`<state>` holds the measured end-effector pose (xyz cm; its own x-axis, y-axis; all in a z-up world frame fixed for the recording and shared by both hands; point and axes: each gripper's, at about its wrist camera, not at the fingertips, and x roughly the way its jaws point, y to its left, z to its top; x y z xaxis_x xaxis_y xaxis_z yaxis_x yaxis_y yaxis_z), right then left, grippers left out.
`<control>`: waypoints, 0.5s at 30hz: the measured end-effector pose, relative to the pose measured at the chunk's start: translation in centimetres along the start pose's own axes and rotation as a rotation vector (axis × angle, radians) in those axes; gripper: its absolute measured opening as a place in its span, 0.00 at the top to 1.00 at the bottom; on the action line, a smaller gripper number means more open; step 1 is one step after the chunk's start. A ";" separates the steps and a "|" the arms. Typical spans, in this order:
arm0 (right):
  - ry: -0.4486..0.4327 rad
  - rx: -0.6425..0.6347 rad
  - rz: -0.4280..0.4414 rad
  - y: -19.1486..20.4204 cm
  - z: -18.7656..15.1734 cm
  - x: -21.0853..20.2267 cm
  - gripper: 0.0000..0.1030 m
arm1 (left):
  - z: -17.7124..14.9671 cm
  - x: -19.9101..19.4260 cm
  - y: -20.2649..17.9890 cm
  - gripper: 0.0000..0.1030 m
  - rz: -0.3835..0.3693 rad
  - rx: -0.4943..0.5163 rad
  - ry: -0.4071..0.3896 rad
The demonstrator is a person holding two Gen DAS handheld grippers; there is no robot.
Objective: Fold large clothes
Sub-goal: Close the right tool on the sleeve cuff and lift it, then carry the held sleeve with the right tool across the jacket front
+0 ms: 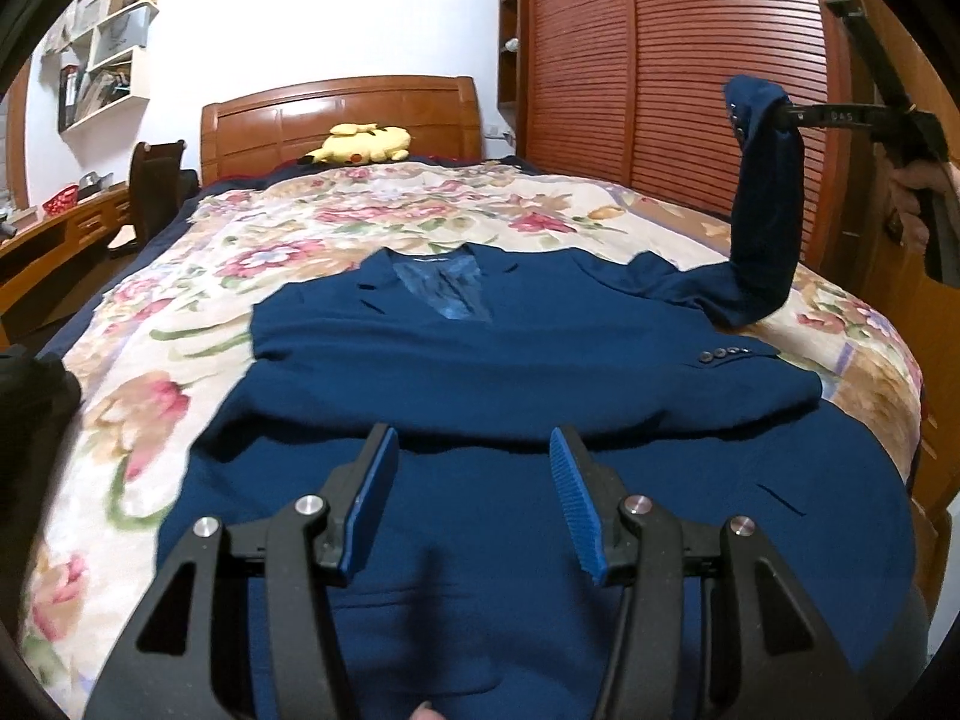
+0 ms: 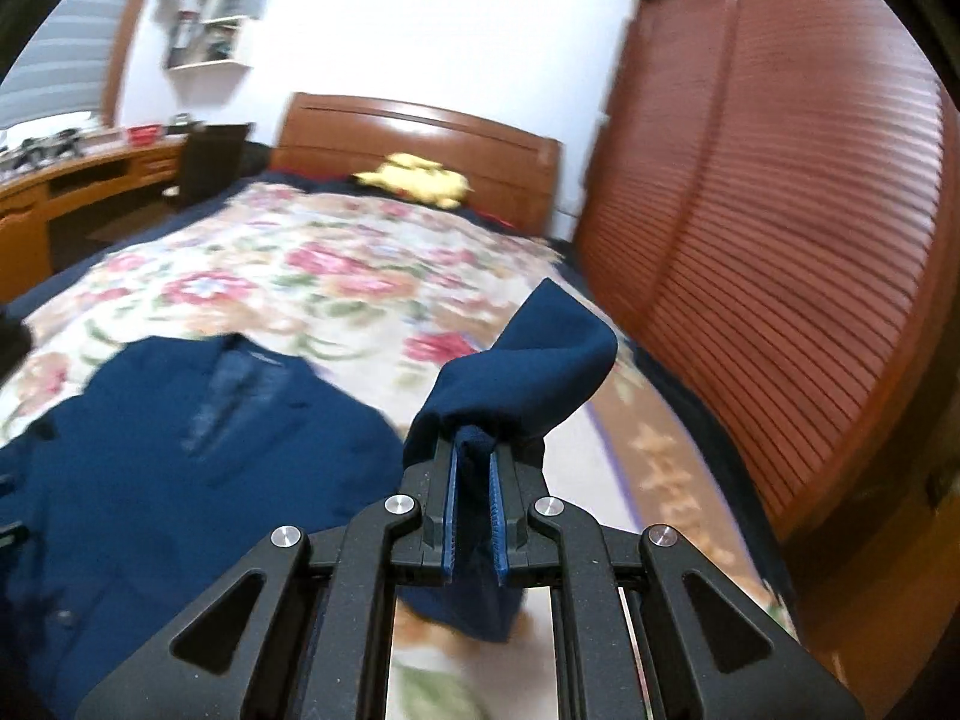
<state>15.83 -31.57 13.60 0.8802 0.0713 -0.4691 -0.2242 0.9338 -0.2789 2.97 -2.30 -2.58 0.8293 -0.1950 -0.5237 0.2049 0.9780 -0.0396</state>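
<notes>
- We've got a navy blazer [image 1: 480,360] lying front-up on the bed, collar toward the headboard
- Its right-hand sleeve [image 1: 768,222] is pulled up, cuff buttons showing

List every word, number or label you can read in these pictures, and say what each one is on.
"DAS": faint marking, partly legible, on the right gripper finger that clamps the jacket sleeve.
Items on the wall shelves: too small and blurred to read.
Nothing else carries readable text.
</notes>
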 end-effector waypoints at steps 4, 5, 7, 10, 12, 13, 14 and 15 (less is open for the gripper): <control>-0.032 -0.048 0.069 4.2 1.3 -0.7 0.94 | -0.2 -1.0 1.3 0.50 0.014 -0.016 -0.011; -0.037 -0.054 0.077 4.8 1.4 -0.8 0.94 | -0.3 -1.4 1.6 0.50 0.018 -0.019 -0.014; -0.049 -0.068 0.107 6.8 2.0 -0.7 0.94 | -0.5 -1.9 2.1 0.50 0.024 -0.024 -0.020; -0.055 -0.085 0.136 9.1 2.6 -0.4 0.94 | -0.6 -2.5 3.0 0.50 0.033 -0.036 -0.024; -0.059 -0.102 0.154 10.8 3.0 -0.3 0.94 | -0.7 -2.8 3.4 0.50 0.037 -0.040 -0.027; -0.060 -0.111 0.167 11.8 3.2 -0.1 0.94 | -0.7 -2.9 3.6 0.50 0.039 -0.042 -0.029; -0.063 -0.116 0.176 12.4 3.2 -0.2 0.94 | -0.7 -3.1 3.8 0.50 0.043 -0.043 -0.031; -0.064 -0.119 0.182 12.8 3.4 -0.3 0.94 | -0.7 -3.1 4.0 0.50 0.045 -0.045 -0.033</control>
<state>14.07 -18.44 13.01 0.8447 0.2603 -0.4676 -0.4262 0.8557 -0.2936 0.83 2.30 -1.67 0.8541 -0.1526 -0.4972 0.1440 0.9880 -0.0558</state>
